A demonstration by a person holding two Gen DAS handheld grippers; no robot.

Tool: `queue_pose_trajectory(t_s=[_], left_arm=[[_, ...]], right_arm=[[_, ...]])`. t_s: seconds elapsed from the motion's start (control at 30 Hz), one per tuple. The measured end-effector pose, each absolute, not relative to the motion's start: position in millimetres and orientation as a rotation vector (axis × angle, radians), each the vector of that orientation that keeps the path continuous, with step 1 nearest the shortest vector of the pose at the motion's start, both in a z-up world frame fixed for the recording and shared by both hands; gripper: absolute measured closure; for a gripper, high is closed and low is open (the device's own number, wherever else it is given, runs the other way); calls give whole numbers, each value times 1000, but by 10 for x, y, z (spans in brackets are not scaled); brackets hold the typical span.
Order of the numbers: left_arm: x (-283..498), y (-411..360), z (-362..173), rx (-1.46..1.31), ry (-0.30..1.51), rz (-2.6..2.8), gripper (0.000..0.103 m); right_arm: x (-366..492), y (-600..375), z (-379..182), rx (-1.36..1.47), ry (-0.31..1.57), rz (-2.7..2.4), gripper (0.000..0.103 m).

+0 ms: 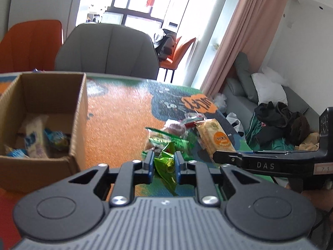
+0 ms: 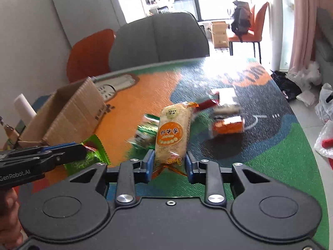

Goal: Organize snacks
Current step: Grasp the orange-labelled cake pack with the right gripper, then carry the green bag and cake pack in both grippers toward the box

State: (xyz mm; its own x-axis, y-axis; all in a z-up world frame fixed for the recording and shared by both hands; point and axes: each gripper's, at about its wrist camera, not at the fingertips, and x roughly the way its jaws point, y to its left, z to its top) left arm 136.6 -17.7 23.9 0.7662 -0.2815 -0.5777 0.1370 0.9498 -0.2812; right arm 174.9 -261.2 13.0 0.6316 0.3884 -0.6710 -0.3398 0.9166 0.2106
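My left gripper is shut on a green snack packet, held just above the table; the packet also shows in the right wrist view. My right gripper is shut on an orange-labelled rice cracker pack, lifted off the table; the pack also shows in the left wrist view. A pile of loose snacks lies on the table ahead. An open cardboard box stands at the left with a few blue and white packets inside.
The colourful table mat covers the round table. More wrapped snacks lie further right. A grey chair and an orange chair stand behind the table. A sofa with clothes is at the right.
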Motion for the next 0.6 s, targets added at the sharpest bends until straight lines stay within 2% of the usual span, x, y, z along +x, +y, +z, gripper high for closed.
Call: queue_pose_trajectory(t_s=[0.6], left_arm=[[1449, 676, 760, -244, 574, -98, 84]], right_arm=[[1927, -1801, 616, 60, 682, 561, 74]])
